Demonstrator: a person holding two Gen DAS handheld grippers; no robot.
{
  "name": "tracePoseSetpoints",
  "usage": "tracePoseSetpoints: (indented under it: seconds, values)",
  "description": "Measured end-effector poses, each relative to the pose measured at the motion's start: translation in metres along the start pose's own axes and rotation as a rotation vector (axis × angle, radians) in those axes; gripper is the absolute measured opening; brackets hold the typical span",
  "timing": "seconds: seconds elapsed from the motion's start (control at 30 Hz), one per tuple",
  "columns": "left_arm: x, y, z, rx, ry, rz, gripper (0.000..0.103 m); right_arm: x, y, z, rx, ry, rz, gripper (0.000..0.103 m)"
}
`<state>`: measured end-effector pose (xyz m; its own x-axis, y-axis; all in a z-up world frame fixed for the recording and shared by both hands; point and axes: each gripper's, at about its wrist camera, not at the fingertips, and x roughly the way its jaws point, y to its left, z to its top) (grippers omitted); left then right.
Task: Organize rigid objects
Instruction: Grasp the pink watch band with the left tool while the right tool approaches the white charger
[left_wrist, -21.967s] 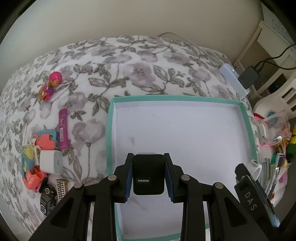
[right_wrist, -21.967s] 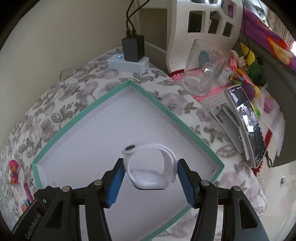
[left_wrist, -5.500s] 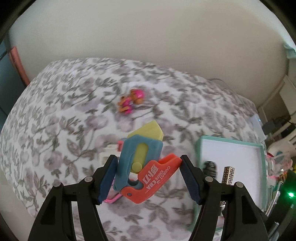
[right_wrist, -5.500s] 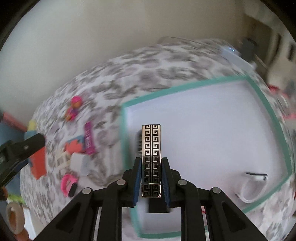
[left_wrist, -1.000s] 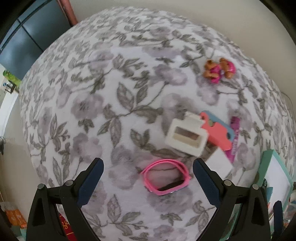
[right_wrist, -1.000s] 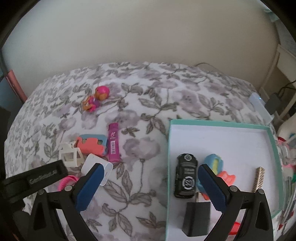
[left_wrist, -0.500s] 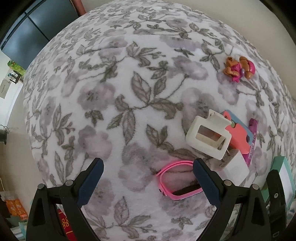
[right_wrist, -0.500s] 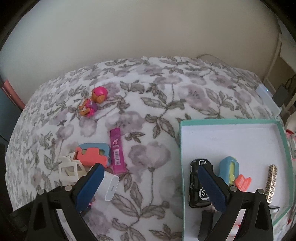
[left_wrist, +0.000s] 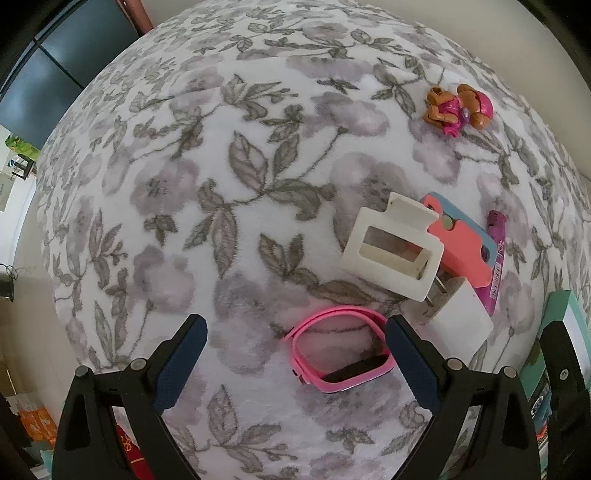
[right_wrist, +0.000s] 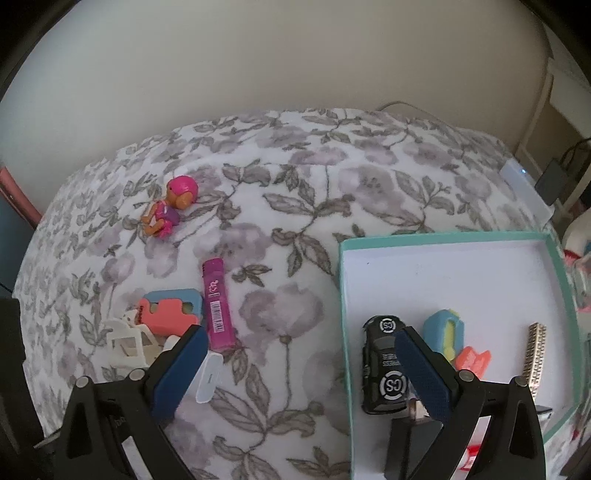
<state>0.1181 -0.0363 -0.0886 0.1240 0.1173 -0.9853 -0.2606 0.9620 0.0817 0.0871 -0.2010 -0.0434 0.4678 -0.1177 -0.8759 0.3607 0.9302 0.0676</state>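
1. Left gripper (left_wrist: 295, 349): jaws spread wide, empty; pink watch (left_wrist: 341, 352) lies between them, against the right jaw.
2. Right gripper (right_wrist: 301, 367): jaws spread, empty; toy car (right_wrist: 382, 363) in the box (right_wrist: 443, 239) sits behind the right jaw.

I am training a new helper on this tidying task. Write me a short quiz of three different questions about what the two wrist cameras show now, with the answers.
1. True or false: the left gripper is shut on the pink watch.
2. Which item already lies in the teal box? A) toy car B) purple tube C) toy figure
3. Fill in: the white hair clip lies partly on top of the coral and blue ______.

Key
1. False: its fingers are wide open around the watch.
2. A; the tube and the figure lie on the floral blanket.
3. Toy; its exact kind cannot be told.
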Motion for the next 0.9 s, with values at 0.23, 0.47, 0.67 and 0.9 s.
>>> tracePoseSetpoints:
  seconds: [0.23,0.47,0.67,0.9]
  values:
    - [0.001,-0.010,-0.006,0.020,-0.001,-0.016,0.097,-0.003,-0.002,-0.001,0.004,0.003,0.017,0.102]
    - [0.005,-0.032,-0.016,0.067,0.026,-0.041,0.097,-0.001,-0.009,-0.001,0.024,0.012,0.020,0.102]
    - [0.008,-0.054,-0.022,0.101,0.033,-0.046,0.091,0.002,-0.009,-0.001,0.026,0.023,0.021,0.102]
    - [0.011,-0.062,-0.026,0.093,0.054,-0.069,0.073,0.001,-0.006,0.000,0.014,0.023,0.026,0.102]
